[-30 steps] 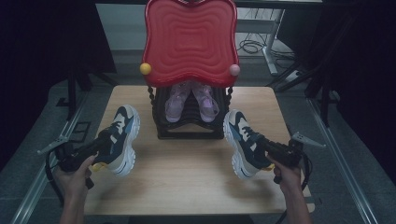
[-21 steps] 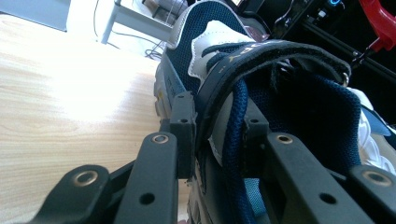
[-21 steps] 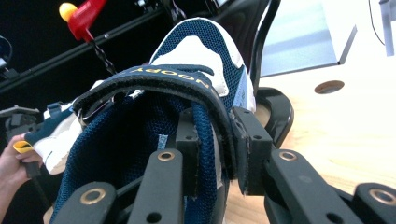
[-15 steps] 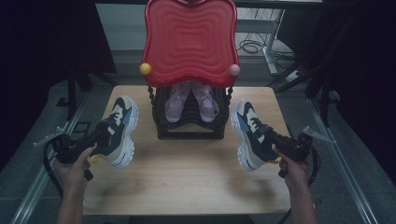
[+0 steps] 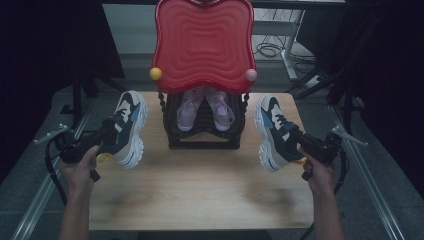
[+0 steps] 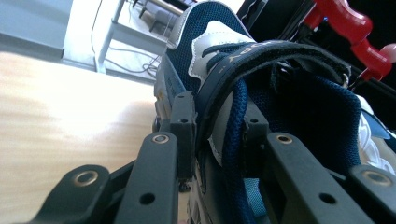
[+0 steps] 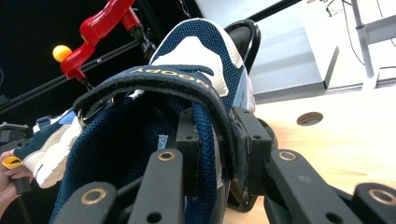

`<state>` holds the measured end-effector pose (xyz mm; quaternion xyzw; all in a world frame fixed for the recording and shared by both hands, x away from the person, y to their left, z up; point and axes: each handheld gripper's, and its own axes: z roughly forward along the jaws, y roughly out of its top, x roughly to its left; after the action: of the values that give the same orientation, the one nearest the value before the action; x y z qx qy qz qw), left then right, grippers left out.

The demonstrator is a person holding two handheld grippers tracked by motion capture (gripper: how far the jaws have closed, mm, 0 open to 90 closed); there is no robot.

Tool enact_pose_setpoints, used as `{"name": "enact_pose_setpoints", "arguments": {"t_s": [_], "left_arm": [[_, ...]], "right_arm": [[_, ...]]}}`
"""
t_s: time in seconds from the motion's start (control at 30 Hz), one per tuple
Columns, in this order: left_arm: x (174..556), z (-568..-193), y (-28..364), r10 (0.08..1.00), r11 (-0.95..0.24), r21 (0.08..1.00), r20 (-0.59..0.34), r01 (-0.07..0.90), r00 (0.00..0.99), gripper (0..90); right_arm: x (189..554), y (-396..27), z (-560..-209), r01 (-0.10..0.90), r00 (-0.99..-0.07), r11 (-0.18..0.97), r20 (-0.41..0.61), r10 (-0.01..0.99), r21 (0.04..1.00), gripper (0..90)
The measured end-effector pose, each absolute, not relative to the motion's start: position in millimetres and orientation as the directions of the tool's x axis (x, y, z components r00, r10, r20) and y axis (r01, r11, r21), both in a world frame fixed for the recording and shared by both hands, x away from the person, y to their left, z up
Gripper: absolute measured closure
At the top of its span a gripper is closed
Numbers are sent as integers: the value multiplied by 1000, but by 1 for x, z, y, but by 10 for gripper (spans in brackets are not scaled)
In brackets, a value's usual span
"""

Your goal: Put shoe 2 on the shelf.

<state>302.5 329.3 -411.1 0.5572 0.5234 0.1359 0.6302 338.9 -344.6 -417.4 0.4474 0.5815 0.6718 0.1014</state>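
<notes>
Two navy, white and light-blue sneakers hang above the wooden table, one on each side of a black shoe rack. My left gripper is shut on the collar of the left sneaker; in the left gripper view the gripper pinches the padded edge of the sneaker below the strap. My right gripper is shut on the right sneaker; in the right gripper view the gripper clamps the collar of the sneaker. Both toes point away from the person.
The rack carries a red wavy top with a yellow ball and a pink ball at its corners. A pair of pink shoes sits on its shelf. Dark floor, cables and metal frames surround the table.
Both hands have lifted their sneakers off the table and carried them a little farther from the person. The right one has also drifted outward.
</notes>
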Motion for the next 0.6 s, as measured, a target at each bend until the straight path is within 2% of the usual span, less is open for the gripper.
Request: {"name": "enact_pose_setpoints", "arguments": {"t_s": [0.6], "left_arm": [[331, -384, 324, 728, 385, 847, -523, 366, 443, 737]], "right_arm": [[371, -337, -376, 341, -568, -337, 478, 670, 878, 743]]}}
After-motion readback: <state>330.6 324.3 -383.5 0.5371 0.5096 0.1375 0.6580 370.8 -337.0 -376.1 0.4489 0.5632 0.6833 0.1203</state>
